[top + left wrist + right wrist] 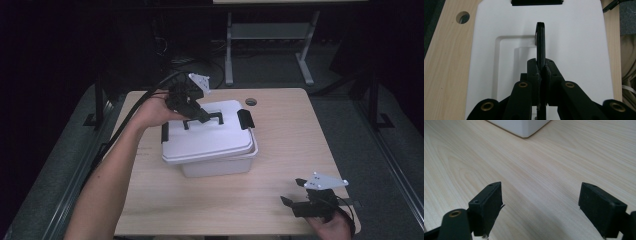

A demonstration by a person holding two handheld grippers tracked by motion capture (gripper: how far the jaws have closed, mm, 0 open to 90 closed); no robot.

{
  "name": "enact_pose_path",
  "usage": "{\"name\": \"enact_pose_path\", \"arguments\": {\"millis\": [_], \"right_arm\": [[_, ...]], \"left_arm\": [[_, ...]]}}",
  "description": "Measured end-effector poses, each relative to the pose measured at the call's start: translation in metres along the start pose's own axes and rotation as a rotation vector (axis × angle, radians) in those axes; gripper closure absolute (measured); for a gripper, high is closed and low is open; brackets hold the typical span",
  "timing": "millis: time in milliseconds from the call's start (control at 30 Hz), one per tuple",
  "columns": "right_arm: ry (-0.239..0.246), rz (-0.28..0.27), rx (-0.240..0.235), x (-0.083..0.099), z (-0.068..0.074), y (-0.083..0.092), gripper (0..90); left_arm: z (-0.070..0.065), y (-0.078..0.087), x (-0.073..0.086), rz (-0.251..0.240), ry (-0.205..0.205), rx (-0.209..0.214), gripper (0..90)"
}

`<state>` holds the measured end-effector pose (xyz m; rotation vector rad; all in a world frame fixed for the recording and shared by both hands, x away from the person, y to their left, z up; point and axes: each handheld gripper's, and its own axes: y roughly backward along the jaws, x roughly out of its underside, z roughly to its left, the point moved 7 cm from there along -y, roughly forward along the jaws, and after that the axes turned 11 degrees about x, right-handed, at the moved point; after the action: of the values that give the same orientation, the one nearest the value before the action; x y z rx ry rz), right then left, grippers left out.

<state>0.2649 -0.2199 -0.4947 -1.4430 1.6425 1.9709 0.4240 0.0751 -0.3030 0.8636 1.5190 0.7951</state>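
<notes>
My left gripper clamped on lid's black handle; right gripper at 5 o'clock, wide open, empty.

Your left forearm extends forward from the lower left, wrist angled inward. The black two-jaw left claw tilts downward, jaws clamped together on a thin black bar. Your right hand holds the black two-jaw right claw low, jaws spread wide, nothing between them.
</notes>
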Motion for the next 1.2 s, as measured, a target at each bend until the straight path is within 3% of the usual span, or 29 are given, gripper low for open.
{"name": "enact_pose_path", "arguments": {"millis": [767,1200], "right_arm": [[-0.004,-0.005,0.003,0.001,-0.002,0.002,18.7],[-0.002,-0.013,0.004,0.001,-0.005,0.004,18.6]], "left_arm": [[0.011,-0.014,-0.004,0.008,0.009,0.017,84.2],[0.016,-0.030,-0.008,0.022,0.007,0.038,84.3]]}}
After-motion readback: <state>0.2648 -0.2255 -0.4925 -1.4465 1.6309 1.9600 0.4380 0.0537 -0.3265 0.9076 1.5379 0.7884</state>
